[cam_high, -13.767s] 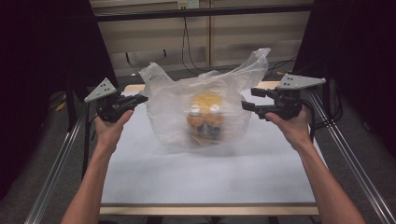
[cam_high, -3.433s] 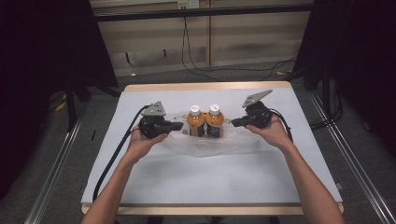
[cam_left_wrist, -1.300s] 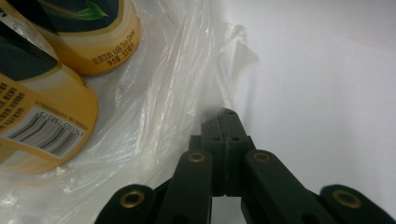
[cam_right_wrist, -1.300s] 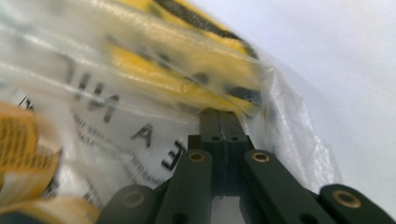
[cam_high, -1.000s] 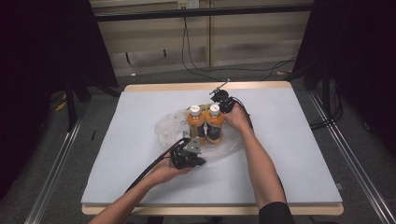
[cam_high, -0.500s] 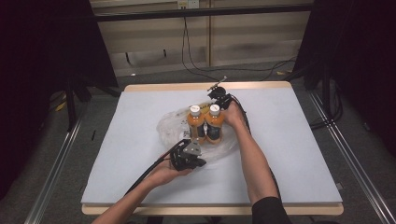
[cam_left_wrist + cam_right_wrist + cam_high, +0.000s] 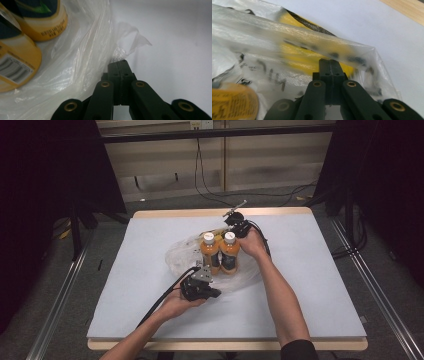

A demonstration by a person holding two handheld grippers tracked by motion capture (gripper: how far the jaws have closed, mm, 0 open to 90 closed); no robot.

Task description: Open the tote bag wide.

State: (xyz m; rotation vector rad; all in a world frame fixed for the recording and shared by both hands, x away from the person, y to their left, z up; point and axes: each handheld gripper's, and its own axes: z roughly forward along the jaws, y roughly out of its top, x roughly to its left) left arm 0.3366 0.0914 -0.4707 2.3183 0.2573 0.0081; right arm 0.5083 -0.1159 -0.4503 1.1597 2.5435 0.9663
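Two orange bottles (image 7: 209, 254) (image 7: 230, 253) with white caps stand upright on a clear plastic bag (image 7: 181, 256) spread flat on the white table (image 7: 320, 280). My left gripper (image 7: 215, 294) lies at the bag's near edge in front of the bottles. Its jaws (image 7: 119, 64) are shut on a crinkled bit of the bag's film (image 7: 82, 60), with the bottle bases (image 7: 50, 23) to their left. My right gripper (image 7: 226, 227) sits just behind the bottles. Its jaws (image 7: 329, 63) are shut against a fold of the bag (image 7: 287, 32); a blurred yellow and black shape shows through the film.
The table's wooden far edge (image 7: 200, 213) runs close behind the right gripper. Cables (image 7: 165, 297) trail from both grippers toward the person. Metal rails (image 7: 60, 295) flank the table. Bare table top lies left and right of the bag.
A few seconds ago the grippers were at the bag's left and right sides; they now sit in front of and behind it. In the last second the right gripper barely shifted.
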